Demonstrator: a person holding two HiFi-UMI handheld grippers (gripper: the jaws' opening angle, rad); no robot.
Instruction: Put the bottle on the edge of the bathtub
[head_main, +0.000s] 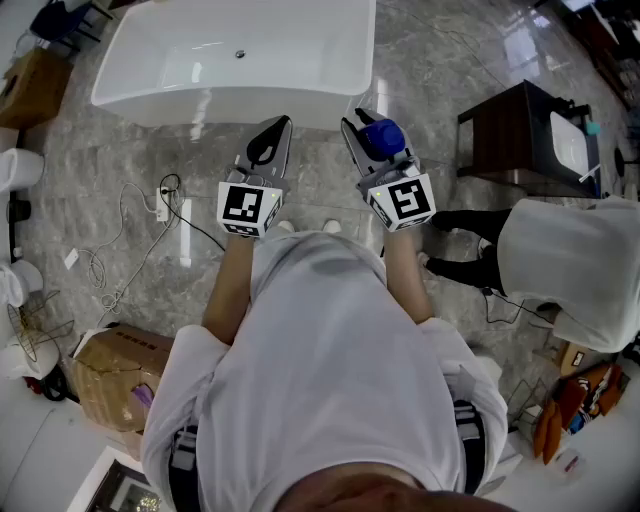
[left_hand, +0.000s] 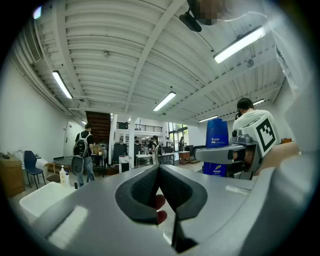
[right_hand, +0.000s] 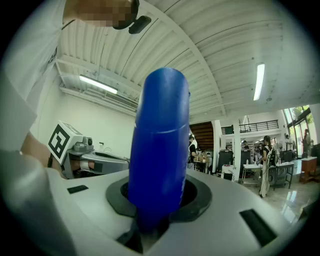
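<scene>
**A:** What's underfoot, and what's around?

**B:** A glossy grey marbled floor (head_main: 300, 185). A cardboard box (head_main: 115, 375) sits close on the person's left, and past it a socket block (head_main: 161, 208) trails cables. Beyond the grippers stands the white bathtub (head_main: 230, 98). On the right are a dark cabinet (head_main: 505, 135) with a white basin (head_main: 567, 140) and, nearer, a second person (head_main: 570, 265) in white. The gripper views show a big hall with a ribbed white ceiling (left_hand: 125, 60) and strip lights (left_hand: 239, 45). People stand at tables far off.

**A:** Anything you can't make out?

**B:** The tub's far end runs off the top of the head view. In the right gripper view the bottle's lower end disappears between the jaws. In the left gripper view its label print is too small to read. Something reddish (left_hand: 159, 202) shows through the gap behind the left jaws; I can't tell what.

**A:** And the jaws?

**B:** The left gripper (left_hand: 160, 192) is clenched, its pads meeting at the tips with nothing between them. The right gripper (head_main: 372, 150) is grasping the blue bottle (right_hand: 160, 145) around its middle, and the bottle stands upright. It hangs over the floor just short of the tub's near wall, not on the rim.
</scene>
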